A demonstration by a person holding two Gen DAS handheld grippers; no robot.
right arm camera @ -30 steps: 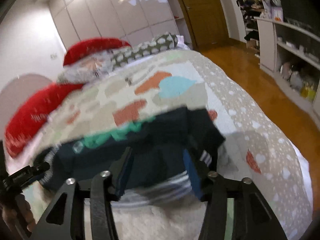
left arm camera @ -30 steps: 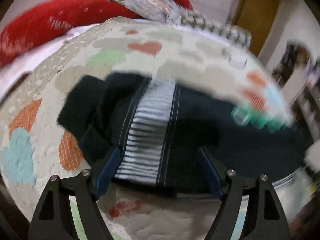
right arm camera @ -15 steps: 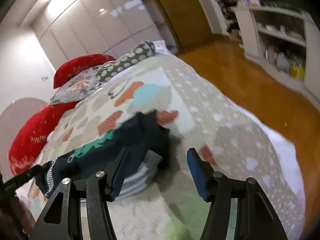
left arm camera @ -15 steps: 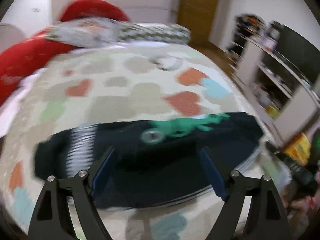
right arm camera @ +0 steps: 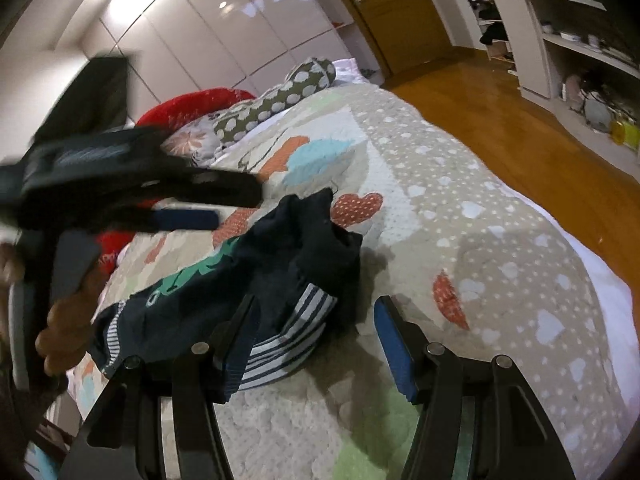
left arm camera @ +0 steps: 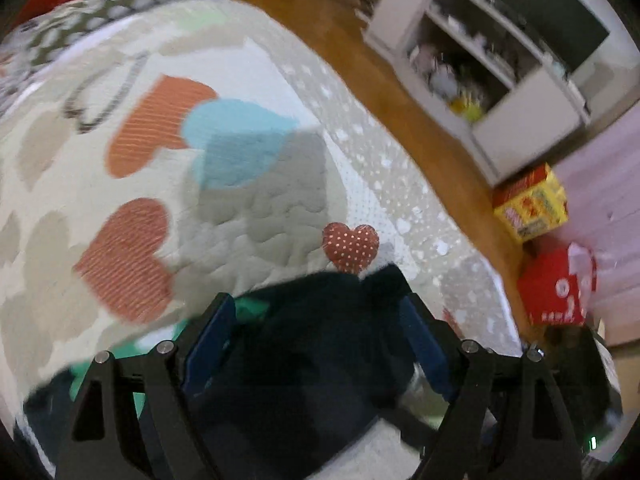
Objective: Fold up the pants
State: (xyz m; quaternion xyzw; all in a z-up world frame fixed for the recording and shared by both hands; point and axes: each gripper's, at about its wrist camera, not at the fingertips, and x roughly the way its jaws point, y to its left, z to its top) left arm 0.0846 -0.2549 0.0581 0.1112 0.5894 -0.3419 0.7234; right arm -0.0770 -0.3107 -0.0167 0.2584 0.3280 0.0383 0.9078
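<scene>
my left gripper [left arm camera: 316,336] has swung to the pants' [right arm camera: 280,256] bunched end, jaws spread; right gripper [right arm camera: 316,340] spread, empty; fold unfinished.

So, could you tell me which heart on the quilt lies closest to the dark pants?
The small red white-dotted heart, touching the navy pants' top edge. The orange heart, blue heart and striped red heart lie farther up the quilt.

Dark navy pants [right arm camera: 256,280] bunched on the bed

Green print and a striped white-and-navy band show; the rumpled heap lies just ahead of the right jaws, toward their left finger, and between and beyond the left jaws.
</scene>
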